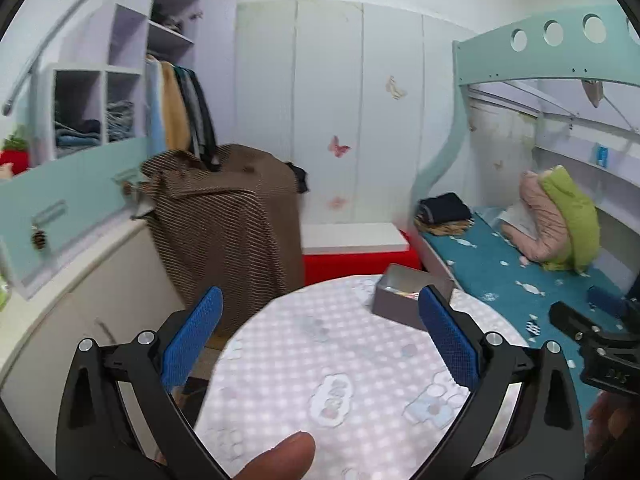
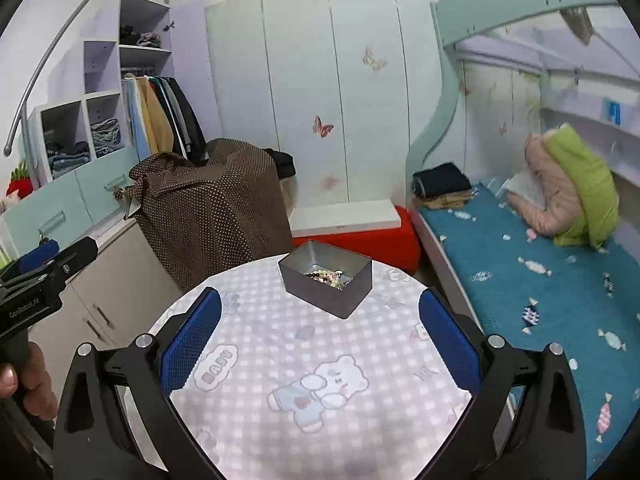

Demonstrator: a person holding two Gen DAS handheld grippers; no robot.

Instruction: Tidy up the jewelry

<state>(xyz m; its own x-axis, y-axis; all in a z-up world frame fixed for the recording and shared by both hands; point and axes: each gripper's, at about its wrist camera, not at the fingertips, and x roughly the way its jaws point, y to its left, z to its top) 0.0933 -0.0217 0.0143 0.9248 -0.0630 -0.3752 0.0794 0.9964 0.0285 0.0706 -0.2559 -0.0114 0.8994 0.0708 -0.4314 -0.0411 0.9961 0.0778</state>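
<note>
**Right wrist view: both tools wide open above the counter, jewelry in the tin**

Right wrist view: the right gripper (image 2: pixel 320 328) hangs above the round counter (image 2: pixel 280 320), which wears a pink checked cloth printed with bears. Its blue-padded fingers (image 2: pixel 190 344) are spread wide, nothing between them. A grey metal tin (image 2: pixel 326 280), rectangular and lidless, sits near the far edge of the counter, turned at an angle to it. The jewelry (image 2: pixel 328 276), a small tangle of pale and dark beads, lies on the tin's floor. Individual pieces cannot be told apart.

The left gripper (image 2: pixel 40 268) shows at the left edge of this view, off the counter's left side, gripped by a hand (image 2: pixel 24 376) on its handle.

Left wrist view: the left gripper (image 1: pixel 320 332) is also above the counter (image 1: pixel 320 360), fingers (image 1: pixel 192 340) fully apart and holding nothing. The tin (image 1: pixel 400 300) appears toward the far right edge of the counter, partly hidden by the right-hand finger; its contents are blurred here. A thumb tip (image 1: pixel 280 456) intrudes at the bottom of the view. The right gripper (image 1: pixel 592 340) is visible at the right margin, over the bed (image 1: pixel 520 280).

Surroundings: the bed, with a teal sheet, is just beside the counter's right edge; a brown spotted cloth (image 2: pixel 212 208) covers something beyond the far left edge.
</note>
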